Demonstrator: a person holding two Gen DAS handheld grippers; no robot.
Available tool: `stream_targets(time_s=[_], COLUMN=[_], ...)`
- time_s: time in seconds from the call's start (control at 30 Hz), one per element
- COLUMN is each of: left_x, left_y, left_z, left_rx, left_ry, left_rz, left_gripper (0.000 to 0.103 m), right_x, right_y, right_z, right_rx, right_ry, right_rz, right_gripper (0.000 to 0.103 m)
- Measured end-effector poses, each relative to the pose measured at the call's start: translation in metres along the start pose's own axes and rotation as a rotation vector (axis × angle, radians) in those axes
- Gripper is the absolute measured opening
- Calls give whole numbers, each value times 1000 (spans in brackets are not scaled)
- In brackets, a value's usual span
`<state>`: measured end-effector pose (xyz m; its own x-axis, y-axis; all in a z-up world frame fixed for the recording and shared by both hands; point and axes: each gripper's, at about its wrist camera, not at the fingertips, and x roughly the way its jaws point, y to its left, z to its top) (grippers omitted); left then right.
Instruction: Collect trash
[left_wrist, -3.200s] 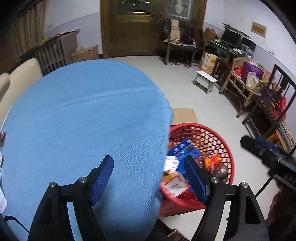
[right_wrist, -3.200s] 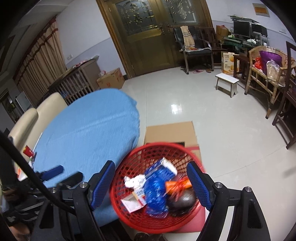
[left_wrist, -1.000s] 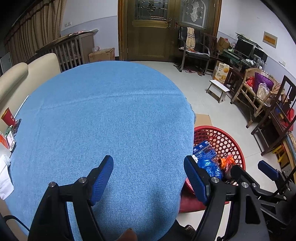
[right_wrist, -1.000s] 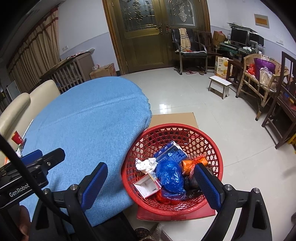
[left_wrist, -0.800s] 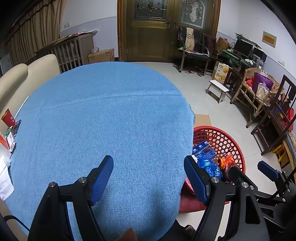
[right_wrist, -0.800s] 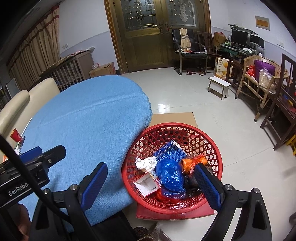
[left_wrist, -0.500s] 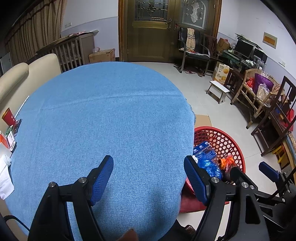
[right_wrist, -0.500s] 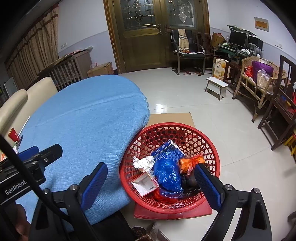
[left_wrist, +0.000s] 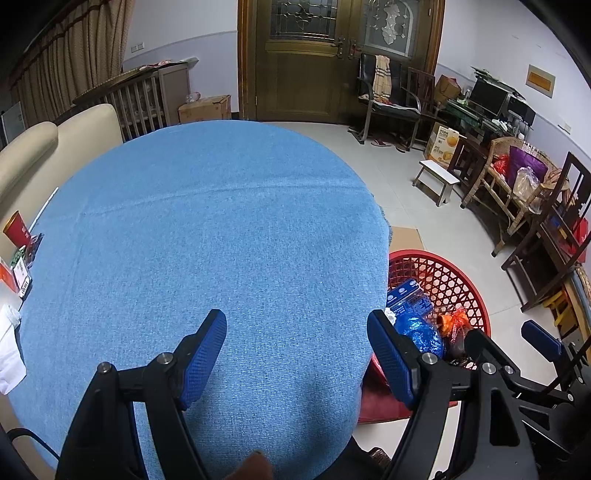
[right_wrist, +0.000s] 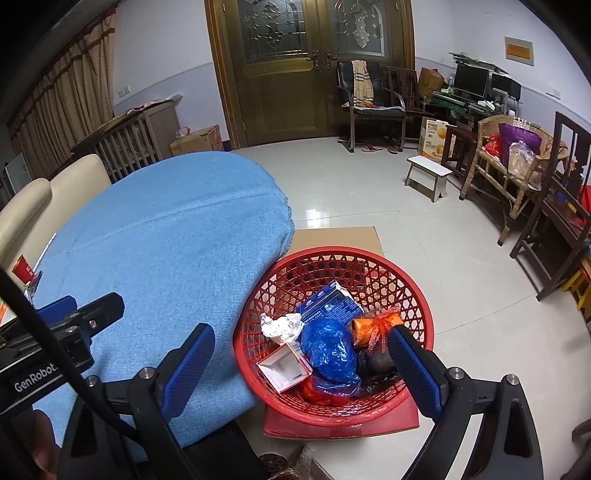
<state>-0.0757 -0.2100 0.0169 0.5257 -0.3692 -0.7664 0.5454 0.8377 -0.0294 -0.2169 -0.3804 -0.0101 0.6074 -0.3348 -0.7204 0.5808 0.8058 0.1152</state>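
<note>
Both tongs hang spread and carry nothing — the left tongs (left_wrist: 297, 354) over the near part of the worktop (left_wrist: 207, 236) with its blue cloth, the right tongs (right_wrist: 301, 363) above the red mesh basket (right_wrist: 417, 291) that stands on the floor just off the worktop's right edge. The trash lies in that basket: a blue box (right_wrist: 328, 301), a blue bag (right_wrist: 328, 350), crumpled foil (right_wrist: 280, 326), a small white carton (right_wrist: 284, 367). The likely slip is overlooking the litter at the worktop's far left edge, a red cup (left_wrist: 16, 232) among it.
</note>
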Motion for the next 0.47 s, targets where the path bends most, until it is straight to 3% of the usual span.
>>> stream_targets(time_s=[0.47], left_x=[-1], left_y=[-8], left_z=[-1], left_rx=[42], left_ry=[-16], left_rz=[-15], left_gripper=[79], right_x=[2], right_y=[-1], right_z=[0], right_rx=[5], right_ry=[9], right_rz=[-10], right_gripper=[96])
